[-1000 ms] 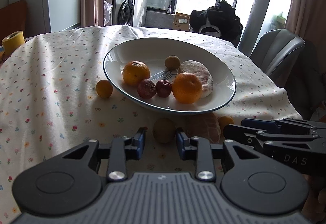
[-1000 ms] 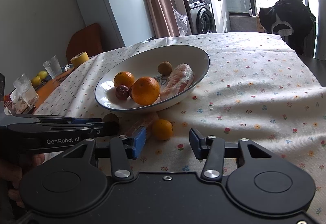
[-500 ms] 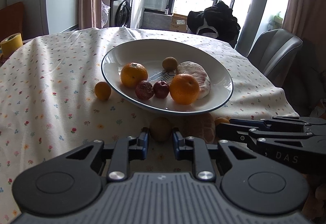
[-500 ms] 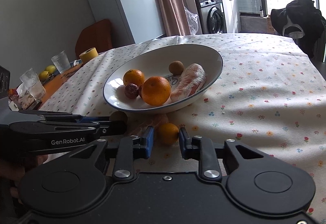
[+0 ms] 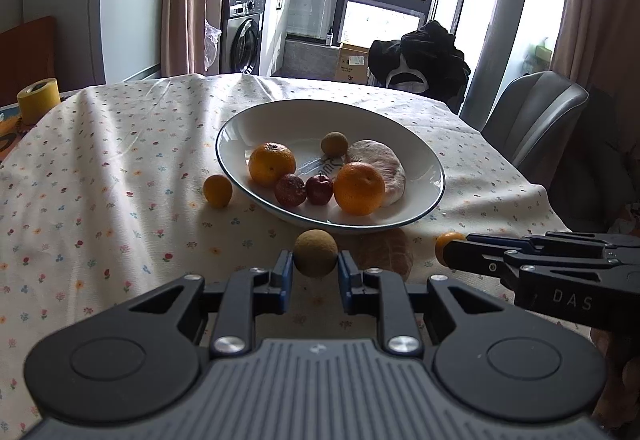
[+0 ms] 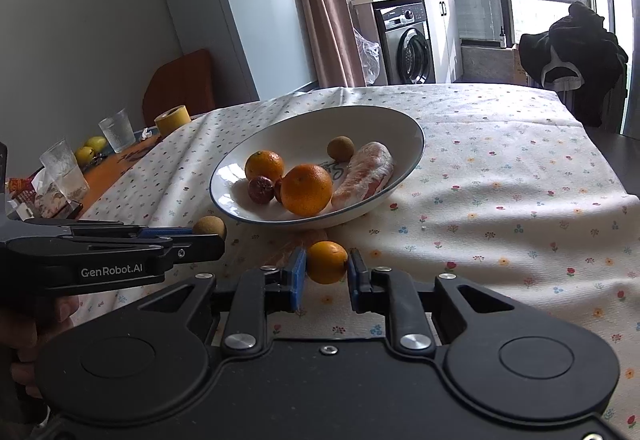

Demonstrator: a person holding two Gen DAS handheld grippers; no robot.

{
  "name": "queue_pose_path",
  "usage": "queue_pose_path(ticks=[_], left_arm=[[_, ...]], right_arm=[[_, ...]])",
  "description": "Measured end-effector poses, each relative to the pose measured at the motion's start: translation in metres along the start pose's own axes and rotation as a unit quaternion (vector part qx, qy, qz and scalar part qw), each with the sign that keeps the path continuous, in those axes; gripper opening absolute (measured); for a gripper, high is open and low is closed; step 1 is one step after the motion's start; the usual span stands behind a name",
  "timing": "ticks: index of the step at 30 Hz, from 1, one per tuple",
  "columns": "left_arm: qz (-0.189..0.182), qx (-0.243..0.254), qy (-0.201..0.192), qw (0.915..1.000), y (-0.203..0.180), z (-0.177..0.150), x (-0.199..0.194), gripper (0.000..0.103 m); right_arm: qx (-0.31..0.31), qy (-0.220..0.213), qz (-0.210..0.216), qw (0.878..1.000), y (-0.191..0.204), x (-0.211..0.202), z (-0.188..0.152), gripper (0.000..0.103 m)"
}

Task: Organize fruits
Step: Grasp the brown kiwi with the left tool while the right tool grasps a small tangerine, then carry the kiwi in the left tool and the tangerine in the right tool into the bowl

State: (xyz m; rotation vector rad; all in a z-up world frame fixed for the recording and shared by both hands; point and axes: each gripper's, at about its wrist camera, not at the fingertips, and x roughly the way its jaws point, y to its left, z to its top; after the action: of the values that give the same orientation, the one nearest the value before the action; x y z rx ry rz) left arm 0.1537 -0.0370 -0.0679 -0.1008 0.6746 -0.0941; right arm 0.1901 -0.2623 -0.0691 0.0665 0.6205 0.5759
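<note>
Left wrist: six fruits in bowl (image 5: 434, 175), each tongs grips one.

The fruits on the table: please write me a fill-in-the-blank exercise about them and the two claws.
1. The left claw is shut on a small ____ fruit.
2. The right claw is shut on a small ____ fruit.
3. The two dark red fruits lie in the white ____.
4. The roll of tape is ____ in colour.

Missing words: brown; orange; bowl; yellow
</note>
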Motion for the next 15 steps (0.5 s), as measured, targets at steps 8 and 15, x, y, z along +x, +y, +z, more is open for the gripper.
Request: queue_pose_path(ticks=[8,15], left_arm=[[0.0,0.0,-0.018,0.9998,0.001,0.005,-0.014,0.022],[0.0,0.0,-0.026,0.9997,0.002,0.013,-0.015,0.022]], right_arm=[[-0.005,-0.017,-0.003,1.0,0.005,-0.011,0.007,0.02],[-0.008,-0.027,-0.003,1.0,0.007,-0.013,0.015,0.02]])
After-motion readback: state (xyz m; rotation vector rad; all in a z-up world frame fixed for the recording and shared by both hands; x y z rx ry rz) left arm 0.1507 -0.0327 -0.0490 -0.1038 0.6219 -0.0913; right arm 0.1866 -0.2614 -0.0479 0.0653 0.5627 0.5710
